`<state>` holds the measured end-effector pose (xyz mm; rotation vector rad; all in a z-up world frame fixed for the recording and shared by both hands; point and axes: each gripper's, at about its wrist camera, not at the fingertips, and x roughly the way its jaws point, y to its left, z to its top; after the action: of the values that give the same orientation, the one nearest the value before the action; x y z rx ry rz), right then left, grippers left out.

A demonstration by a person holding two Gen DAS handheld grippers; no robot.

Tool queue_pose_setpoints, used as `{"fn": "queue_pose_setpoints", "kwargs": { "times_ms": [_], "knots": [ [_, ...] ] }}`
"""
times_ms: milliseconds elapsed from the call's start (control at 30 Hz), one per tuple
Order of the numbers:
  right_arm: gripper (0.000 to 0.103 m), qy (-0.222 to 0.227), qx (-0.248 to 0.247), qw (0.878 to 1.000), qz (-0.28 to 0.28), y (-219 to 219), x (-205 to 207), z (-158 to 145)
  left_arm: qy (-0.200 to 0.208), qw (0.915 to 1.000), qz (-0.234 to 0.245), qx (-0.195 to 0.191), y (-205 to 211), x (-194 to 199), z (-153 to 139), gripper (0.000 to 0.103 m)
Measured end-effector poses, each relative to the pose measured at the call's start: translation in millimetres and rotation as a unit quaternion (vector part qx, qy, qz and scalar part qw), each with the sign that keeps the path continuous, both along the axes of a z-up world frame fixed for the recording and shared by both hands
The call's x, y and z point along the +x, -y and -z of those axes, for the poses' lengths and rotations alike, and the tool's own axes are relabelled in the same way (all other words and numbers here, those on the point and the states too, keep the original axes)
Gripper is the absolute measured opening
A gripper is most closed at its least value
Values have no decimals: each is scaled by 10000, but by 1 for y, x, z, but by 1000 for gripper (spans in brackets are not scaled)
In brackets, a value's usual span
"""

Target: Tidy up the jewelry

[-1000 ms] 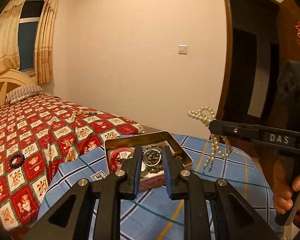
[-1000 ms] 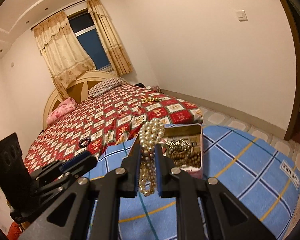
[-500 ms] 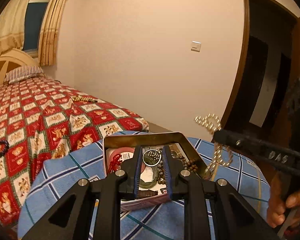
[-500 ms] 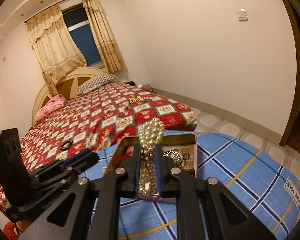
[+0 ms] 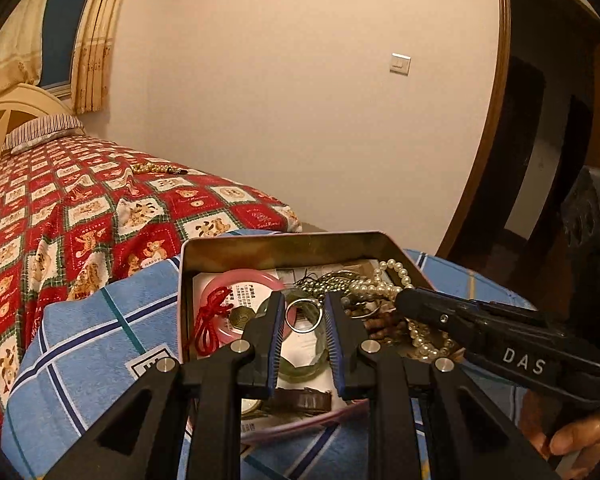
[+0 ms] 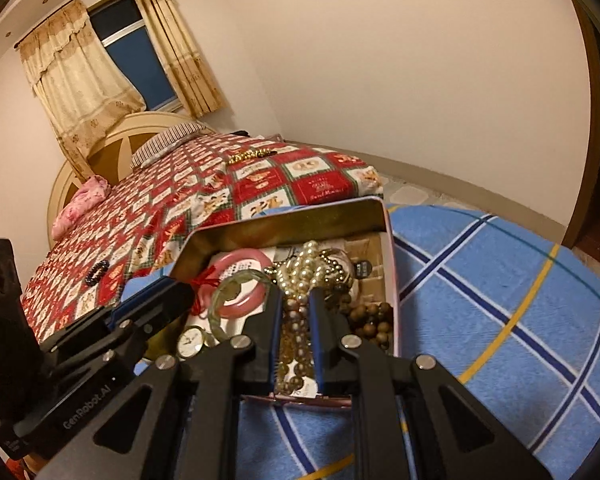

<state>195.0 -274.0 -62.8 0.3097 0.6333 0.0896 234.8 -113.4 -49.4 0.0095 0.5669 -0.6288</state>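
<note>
An open pink tin box (image 5: 284, 245) (image 6: 352, 208) sits on a blue plaid cloth and holds jewelry: a pink bangle (image 5: 236, 284) (image 6: 244, 304), a green bangle (image 6: 240, 280), brown wooden beads (image 6: 372, 320), a small watch (image 6: 190, 342). My left gripper (image 5: 303, 316) is shut on a silver ring (image 5: 303, 316) just above the box contents. My right gripper (image 6: 295, 308) is shut on a pearl necklace (image 6: 300, 268) (image 5: 384, 284), lowered into the box's right side. It also shows in the left wrist view (image 5: 404, 300).
A bed with a red patterned quilt (image 5: 80, 208) (image 6: 220, 188) lies behind the box. A gold bead strand (image 5: 156, 168) (image 6: 248, 156) and a dark bracelet (image 6: 98, 270) lie on the quilt. The blue plaid cloth (image 6: 500, 300) stretches right.
Both grippers have come down and forward to the box. The pearl necklace, which hung above the cloth, now rests in the box. The ring stays held in my left gripper.
</note>
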Motion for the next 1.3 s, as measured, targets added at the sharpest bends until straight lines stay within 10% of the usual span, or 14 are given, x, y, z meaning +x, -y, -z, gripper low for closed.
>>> {"fn": "queue_pose_setpoints", "kwargs": {
  "times_ms": [367, 433, 500, 600, 1300],
  "knots": [
    [21, 77, 76, 9999, 108, 6, -1, 6, -103, 9999, -19, 116, 0, 5, 5, 22],
    [21, 123, 61, 9998, 170, 8, -4, 4, -178, 9998, -33, 86, -4, 3, 2, 36],
    [23, 268, 79, 9993, 238, 11, -10, -3, -140, 9998, -91, 106, -7, 2, -1, 71],
    [58, 434, 60, 9981, 442, 13, -19, -13, 58, 9996, -224, 132, -14, -10, -12, 71],
    [58, -159, 135, 9935, 1117, -5, -173, -27, -637, 9885, -1278, 497, -92, -165, -14, 72]
  ]
}}
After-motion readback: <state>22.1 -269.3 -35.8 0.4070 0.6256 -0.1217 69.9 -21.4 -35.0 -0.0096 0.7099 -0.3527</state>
